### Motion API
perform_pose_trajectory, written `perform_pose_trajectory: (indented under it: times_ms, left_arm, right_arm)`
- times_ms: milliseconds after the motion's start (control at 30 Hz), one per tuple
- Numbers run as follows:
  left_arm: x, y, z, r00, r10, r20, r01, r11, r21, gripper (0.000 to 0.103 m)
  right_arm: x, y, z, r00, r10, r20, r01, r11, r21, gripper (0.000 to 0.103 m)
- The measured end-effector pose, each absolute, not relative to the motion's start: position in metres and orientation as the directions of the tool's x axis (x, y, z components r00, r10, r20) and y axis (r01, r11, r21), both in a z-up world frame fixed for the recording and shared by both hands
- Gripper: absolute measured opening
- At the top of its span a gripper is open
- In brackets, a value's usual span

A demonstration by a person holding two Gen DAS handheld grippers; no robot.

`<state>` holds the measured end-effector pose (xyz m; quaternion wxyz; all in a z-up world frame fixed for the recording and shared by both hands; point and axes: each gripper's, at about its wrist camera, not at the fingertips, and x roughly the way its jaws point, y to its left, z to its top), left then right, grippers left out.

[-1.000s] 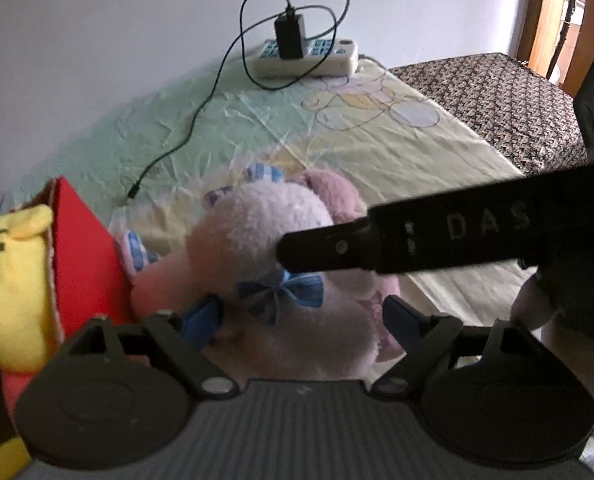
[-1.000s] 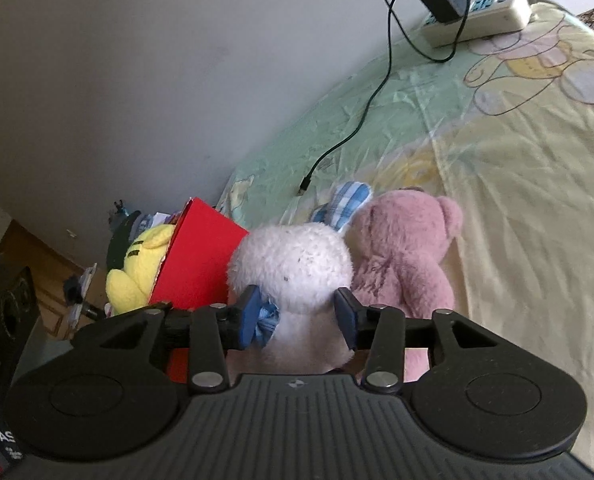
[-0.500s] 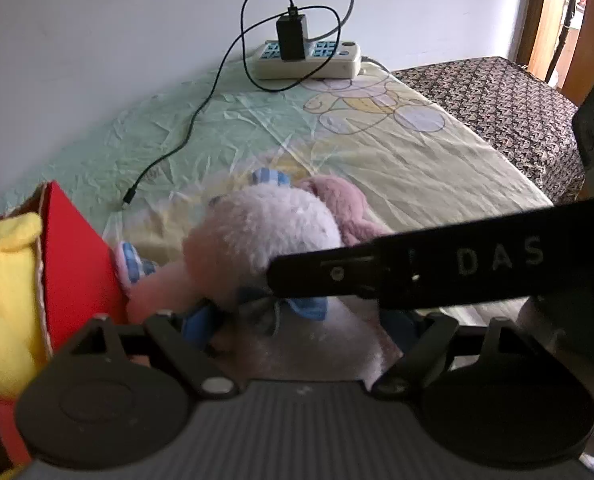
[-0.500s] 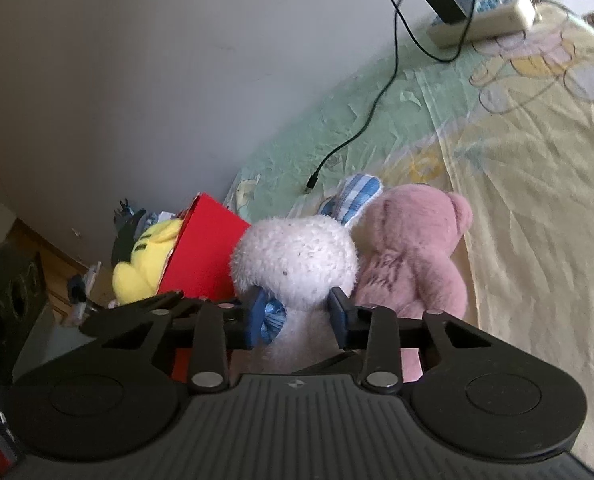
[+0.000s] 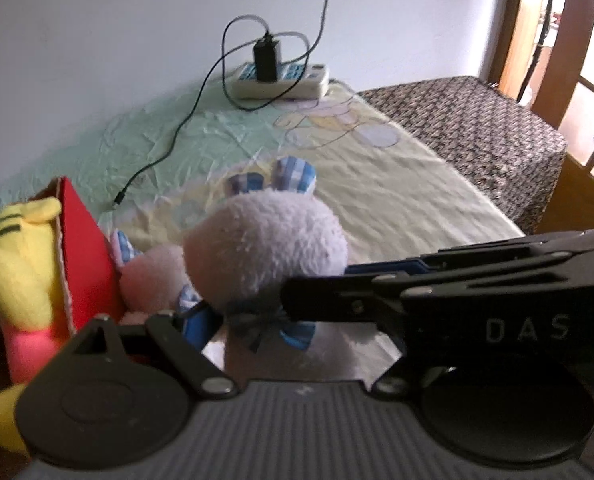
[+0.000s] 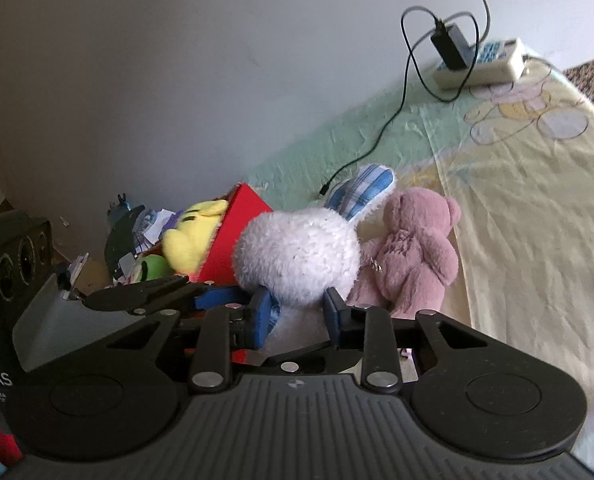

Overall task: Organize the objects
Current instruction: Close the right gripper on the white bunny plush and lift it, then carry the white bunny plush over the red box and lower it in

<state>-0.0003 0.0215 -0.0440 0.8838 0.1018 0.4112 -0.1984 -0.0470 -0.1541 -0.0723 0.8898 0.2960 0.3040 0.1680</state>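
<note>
Surface: pale green and yellow bed sheet (image 6: pixel 529 240) against a plain wall; every place below is given from the white plush rabbit.

Right gripper (image 6: pixel 295 314): nearest the lens, its blue pads pinch the neck of the white plush rabbit (image 6: pixel 297 256), jaws narrowed to a small gap and holding it.

Left gripper (image 5: pixel 297 336): at the rabbit's front. Only its left blue pad shows, beside the bow; the right gripper's arm crosses over the other finger, so I cannot tell how wide it stands or whether it grips.

Change: half a second ago the rabbit sat lower, pressed against the pink bear. It has now risen in the frame and the left view has swung toward the red box. I judge the lift has begun and the carry to the box is next.

Rabbit's axis: long axis roughly upright, checked blue ears (image 6: pixel 363 194) uppermost and leaning away from the lens, blue bow (image 5: pixel 273 328) at the neck, body hanging below the pads.

Pink bear (image 6: pixel 413 256): just right of the rabbit, touching it or nearly so, sitting on the sheet.

Red box (image 6: pixel 233 236): just left of the rabbit, with a yellow plush (image 6: pixel 191 238) in it.

Power strip (image 6: pixel 481 64): far beyond the rabbit by the wall, charger and black cable attached.
</note>
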Motion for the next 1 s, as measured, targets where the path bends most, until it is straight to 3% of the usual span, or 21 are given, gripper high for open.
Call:
perform_pose_trajectory:
  times_ms: [400, 1000]
  left_arm:
    - [-0.049, 0.033, -0.012, 0.639, -0.324, -0.698, 0.450, 0.893, -0.003, 0.083]
    - [-0.092, 0.093, 0.044, 0.756, -0.313, -0.576, 0.363, 0.931, -0.030, 0.083]
  right_arm:
    - [-0.081, -0.125, -0.041, 0.800, 0.453, -0.394, -0.169, 0.800, 0.576, 0.031]
    - [-0.072, -0.064, 0.012, 0.794, 0.531, -0.295, -0.349, 0.797, 0.493, 0.031]
